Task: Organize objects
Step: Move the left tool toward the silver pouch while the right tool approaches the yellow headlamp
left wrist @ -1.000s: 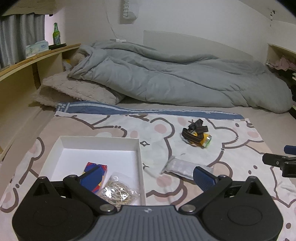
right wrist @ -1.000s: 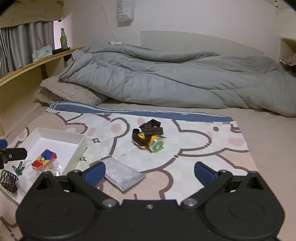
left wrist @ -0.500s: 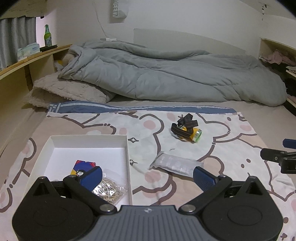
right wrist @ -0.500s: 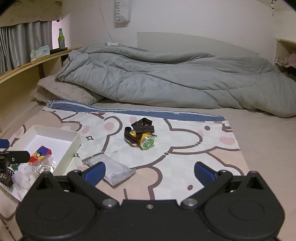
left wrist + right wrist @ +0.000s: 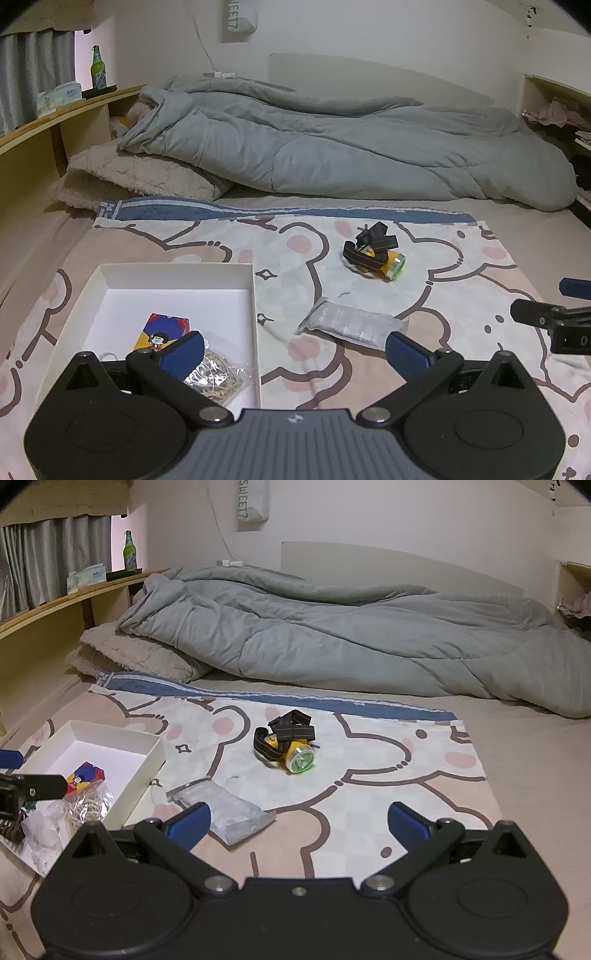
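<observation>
White box on bear-print sheet, headlamp and silver pouch beside it, left gripper and right gripper both spread apart, holding nothing

The only clearly legible text is on the hanging bag on the wall above the grey duvet: it reads "SWEET7", printed vertically, in the right wrist view. In the left wrist view the same bag shows only "WEET7", the top being cut off. The green bottle on the shelf left of the duvet carries a label too small to read. The tissue pack beside that bottle bears print, not legible.
</observation>
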Demonstrator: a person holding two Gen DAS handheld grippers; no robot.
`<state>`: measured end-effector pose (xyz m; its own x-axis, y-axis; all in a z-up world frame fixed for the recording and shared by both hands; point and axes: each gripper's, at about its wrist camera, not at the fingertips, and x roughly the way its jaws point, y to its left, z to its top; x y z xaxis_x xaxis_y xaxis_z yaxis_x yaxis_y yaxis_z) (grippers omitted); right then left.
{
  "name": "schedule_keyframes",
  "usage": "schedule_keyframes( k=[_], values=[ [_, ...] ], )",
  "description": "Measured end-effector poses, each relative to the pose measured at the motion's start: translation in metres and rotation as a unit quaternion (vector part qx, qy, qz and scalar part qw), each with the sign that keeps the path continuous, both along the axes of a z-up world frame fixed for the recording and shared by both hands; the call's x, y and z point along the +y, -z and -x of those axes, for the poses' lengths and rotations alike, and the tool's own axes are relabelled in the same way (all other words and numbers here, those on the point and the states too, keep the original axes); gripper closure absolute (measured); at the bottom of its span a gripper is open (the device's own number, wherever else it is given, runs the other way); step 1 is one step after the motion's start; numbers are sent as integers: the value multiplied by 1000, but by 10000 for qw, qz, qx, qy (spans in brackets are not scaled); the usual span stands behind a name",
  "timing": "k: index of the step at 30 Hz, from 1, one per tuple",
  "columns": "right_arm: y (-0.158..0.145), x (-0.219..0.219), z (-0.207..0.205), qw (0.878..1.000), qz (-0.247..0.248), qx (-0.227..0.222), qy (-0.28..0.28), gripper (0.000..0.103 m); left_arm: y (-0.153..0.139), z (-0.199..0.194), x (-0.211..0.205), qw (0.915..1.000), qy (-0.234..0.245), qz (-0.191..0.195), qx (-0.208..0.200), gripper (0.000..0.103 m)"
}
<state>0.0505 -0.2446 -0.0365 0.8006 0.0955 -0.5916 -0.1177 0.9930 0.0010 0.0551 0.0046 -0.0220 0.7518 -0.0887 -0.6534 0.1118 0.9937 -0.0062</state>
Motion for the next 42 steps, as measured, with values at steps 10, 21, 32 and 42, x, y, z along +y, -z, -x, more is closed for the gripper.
schedule_keyframes(
  k=[10,21,32,42],
  values=[
    [6,1,-22,9985,-12,-94,532,0,15,-8,-18,9997,-41,157,176,0],
    [14,-1,-47,9977,-164,-193,636,0,58,-43,-61,9957,-323,627,596,0],
    [28,-22,-71,9937,-618,-332,873,0,115,-100,-80,9784,-1252,1313,991,0],
    [49,-34,-105,9967,-289,-58,755,3,142,-136,-90,9727,-1639,1260,1055,0]
  ],
)
